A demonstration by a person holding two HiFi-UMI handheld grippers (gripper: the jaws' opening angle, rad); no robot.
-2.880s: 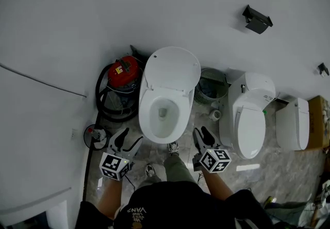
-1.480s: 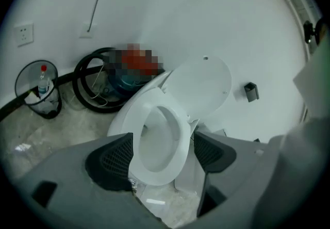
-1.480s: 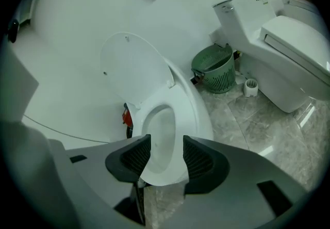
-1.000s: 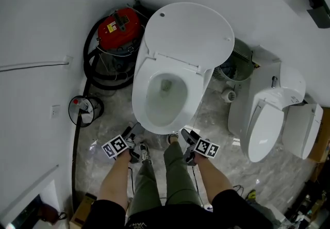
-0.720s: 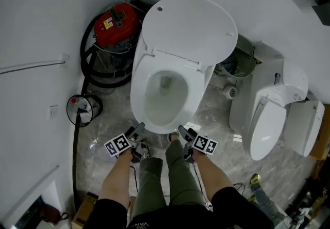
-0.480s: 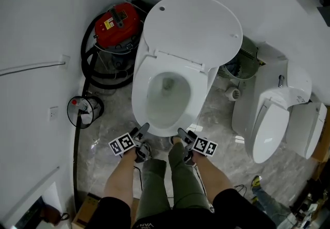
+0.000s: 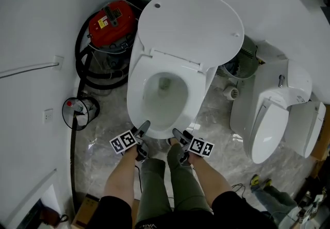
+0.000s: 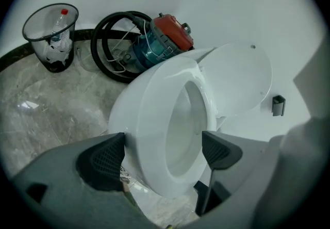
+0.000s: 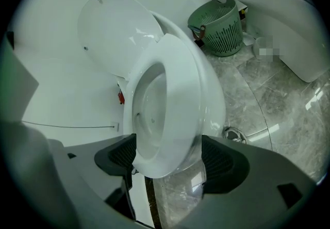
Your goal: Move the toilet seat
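The left gripper has just been opening and its jaws stand wide apart, the front rim of the white ceramic toilet bowl showing between them, not clamped. The right gripper has also just been opening; its jaws straddle the same rim a little to the right, gripping nothing. The white oval toilet seat lies flat on the bowl, and the broad white lid stands raised behind it. To the left sit a red canister vacuum cleaner, its black hose and a black wire-mesh bin; to the right, a green slatted basket and a second white toilet.
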